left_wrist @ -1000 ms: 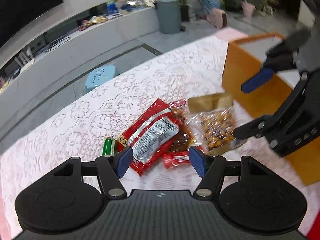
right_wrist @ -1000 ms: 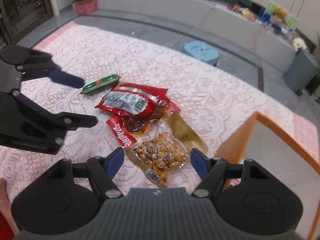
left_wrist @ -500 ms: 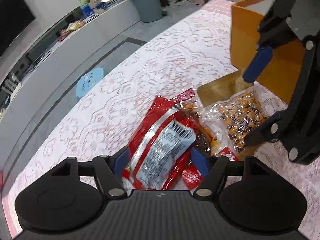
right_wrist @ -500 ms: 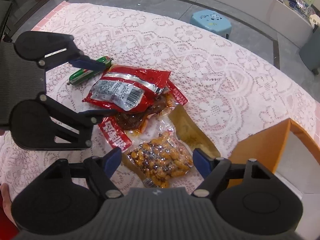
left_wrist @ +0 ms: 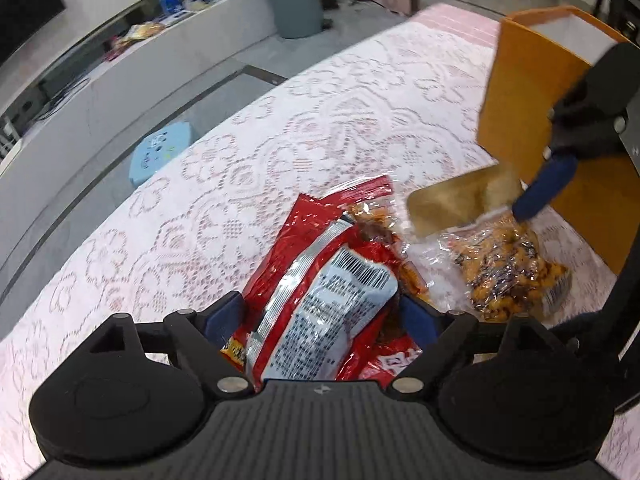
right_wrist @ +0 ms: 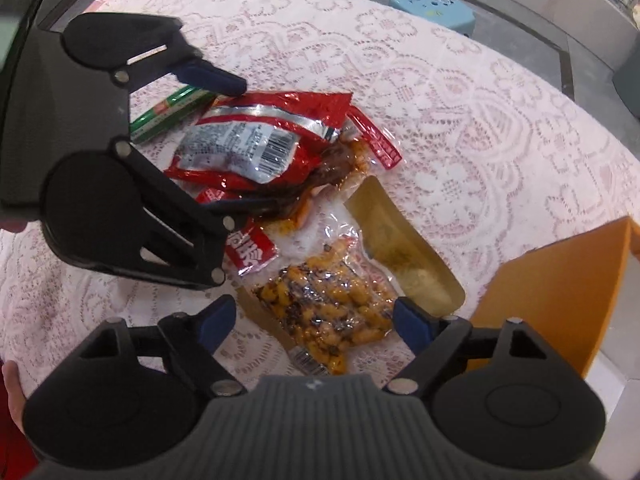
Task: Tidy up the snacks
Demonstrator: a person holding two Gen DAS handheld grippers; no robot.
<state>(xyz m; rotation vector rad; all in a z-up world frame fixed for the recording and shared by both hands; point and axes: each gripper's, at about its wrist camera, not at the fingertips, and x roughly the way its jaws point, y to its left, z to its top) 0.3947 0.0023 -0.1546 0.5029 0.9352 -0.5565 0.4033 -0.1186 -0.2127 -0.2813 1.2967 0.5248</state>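
A red snack packet [left_wrist: 320,300] with a silver label lies on the lace tablecloth, on top of a second red packet of brown snacks [right_wrist: 332,168]. My left gripper [left_wrist: 320,316] straddles the top packet, its jaws opening and the pads not pressing on it. Beside them lies a clear packet of orange beans [right_wrist: 328,304] with a gold back flap [right_wrist: 400,252]. My right gripper [right_wrist: 314,322] hangs low over that bean packet with one finger on each side, jaws opening, apart from it. In the right wrist view the left gripper [right_wrist: 236,140] shows around the red packet [right_wrist: 256,144].
A green sausage stick [right_wrist: 172,114] lies just behind the red packets. An orange box [left_wrist: 528,92] with an open top stands at the table's right, close to the bean packet. A blue stool [right_wrist: 432,4] and a grey bin [left_wrist: 296,0] stand on the floor beyond the table.
Both grippers have sunk toward the snack pile and their jaws have widened. The left one now straddles the red packet and the right one the bean packet.
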